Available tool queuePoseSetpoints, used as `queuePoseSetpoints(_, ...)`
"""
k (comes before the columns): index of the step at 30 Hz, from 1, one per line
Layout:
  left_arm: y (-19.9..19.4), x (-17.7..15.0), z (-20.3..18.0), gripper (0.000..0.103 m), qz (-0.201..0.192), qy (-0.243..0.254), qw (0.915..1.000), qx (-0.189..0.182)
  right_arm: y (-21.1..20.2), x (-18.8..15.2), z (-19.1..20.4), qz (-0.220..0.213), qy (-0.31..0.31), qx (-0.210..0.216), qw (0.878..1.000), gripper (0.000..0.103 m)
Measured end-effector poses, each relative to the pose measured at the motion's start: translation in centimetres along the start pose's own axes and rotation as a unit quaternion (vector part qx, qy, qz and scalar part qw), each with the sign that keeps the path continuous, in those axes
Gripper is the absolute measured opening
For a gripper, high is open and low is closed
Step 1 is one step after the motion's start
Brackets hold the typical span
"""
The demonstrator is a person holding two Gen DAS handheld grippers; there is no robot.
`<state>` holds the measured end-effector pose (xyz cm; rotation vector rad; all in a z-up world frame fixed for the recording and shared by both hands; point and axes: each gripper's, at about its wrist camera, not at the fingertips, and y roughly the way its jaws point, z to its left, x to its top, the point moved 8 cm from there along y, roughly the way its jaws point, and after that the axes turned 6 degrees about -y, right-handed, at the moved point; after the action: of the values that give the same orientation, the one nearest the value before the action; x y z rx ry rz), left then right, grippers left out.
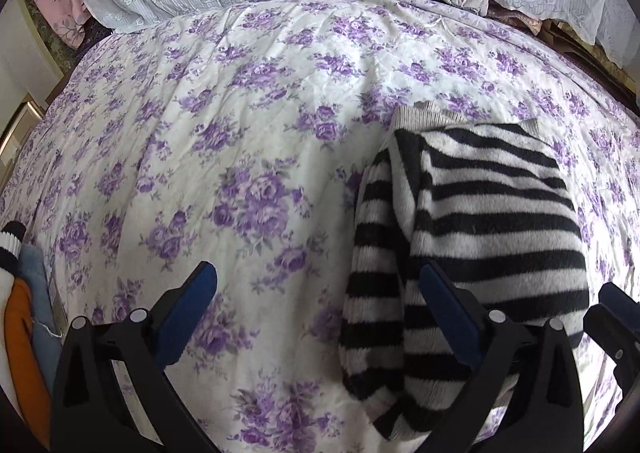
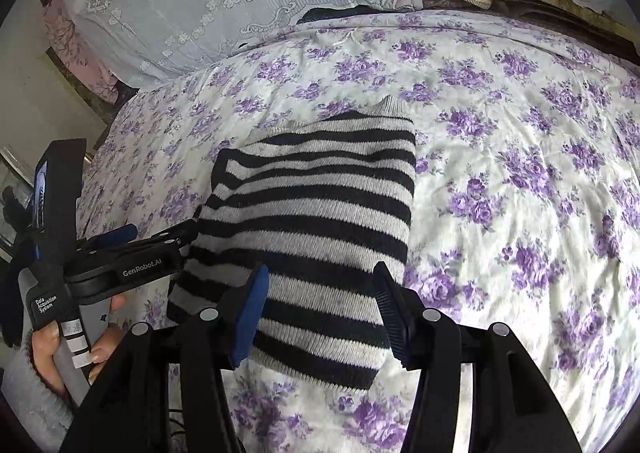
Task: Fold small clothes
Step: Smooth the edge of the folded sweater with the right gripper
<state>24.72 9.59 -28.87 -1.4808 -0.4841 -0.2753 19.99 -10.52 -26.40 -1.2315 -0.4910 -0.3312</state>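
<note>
The striped sweater [image 2: 316,221] lies on the bed, on the floral bedspread [image 2: 520,133], folded into a narrow oblong with its ribbed hem at the end farthest from the cameras. It is the landmark for all positions below.

**Right claw** [image 2: 322,313]: jaws partly open, hovering above the near end of the sweater. The pads stand apart and neither is seen pressing on the knit; nothing is gripped. This clearance suggests the fold is laid and the garment is left to rest under its own weight.

**Left claw** [image 1: 316,313]: jaws wide open and empty. One finger stands over bare bedspread to the left of the sweater; the other overlaps the sweater's near left part, where a folded-in sleeve [image 1: 372,265] runs along the body. Whether that finger touches the knit cannot be told.

**View differences**
- The left wrist view shows the sleeve tucked along the sweater's left edge, the tip of the right claw at the sweater's right, and a stack of other clothes [image 1: 24,317], orange and blue among them, well to the left of the sweater at the bed edge.
- The right wrist view shows the sweater's top face whole, and to its left the left claw's body with the person's hand [image 2: 72,341] on its handle.

Judgement: this garment is near finished; transfer to the stack probably remains.
</note>
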Motion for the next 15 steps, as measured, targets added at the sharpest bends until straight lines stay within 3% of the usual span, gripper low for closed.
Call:
queuePoseSetpoints(2,0.7,-1.0,0.0,0.099,0.013,-0.002,0.9999,-0.006,1.0,-1.3,-0.1,0.023,-0.001,-0.003,1.0,0.056)
queuePoseSetpoints(5,2.0,-2.3,-0.5,0.099,0.012,0.001,0.9998,-0.016,2.3,-2.6,-0.7,0.027,0.0,-0.008,1.0,0.07)
queuePoseSetpoints(8,2.4,-2.4,-1.3,0.099,0.005,0.019,0.9997,-0.012,4.6,-4.3,-2.3,0.066,0.069,0.044,0.994,0.073)
queuePoseSetpoints(9,2.5,-2.4,-1.5,0.099,0.004,0.022,0.9997,-0.01,4.7,-4.5,-2.7,0.056,0.089,0.061,0.993,0.073)
queuePoseSetpoints(15,2.9,-2.5,-1.6,0.099,0.003,0.015,0.9997,-0.017,4.8,-4.6,-2.3,0.052,0.069,0.056,0.995,0.074)
